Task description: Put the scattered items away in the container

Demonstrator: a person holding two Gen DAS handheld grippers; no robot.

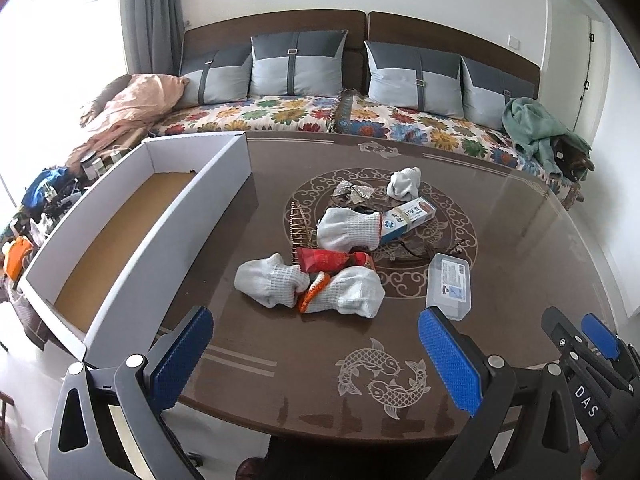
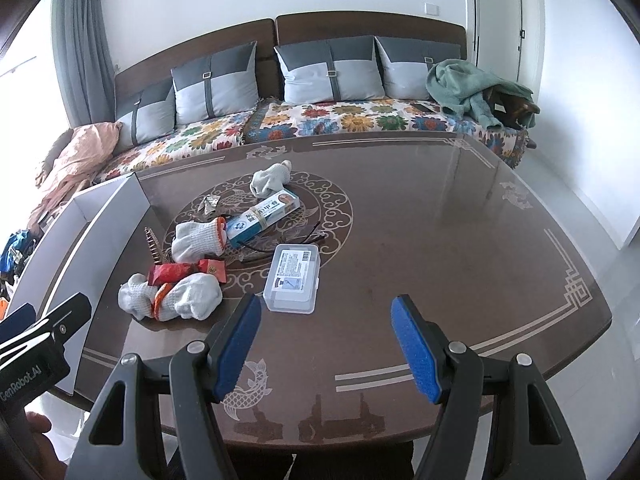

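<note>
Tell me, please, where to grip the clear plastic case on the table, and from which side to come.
Grip the clear plastic case across its two long sides, coming from above with the right gripper. It lies flat, apart from the gloves, and its narrower width fits between the open fingers.

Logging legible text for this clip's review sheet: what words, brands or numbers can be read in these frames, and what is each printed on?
"DAS": on the body of the right gripper, seen from the left wrist view.
"GenRobot.AI": on the body of the left gripper, seen from the right wrist view.
Blue and white carton: large Chinese characters, too blurred to read.
Clear plastic case: label with barcode and small print, unreadable.
Red packet: no legible text.
</note>
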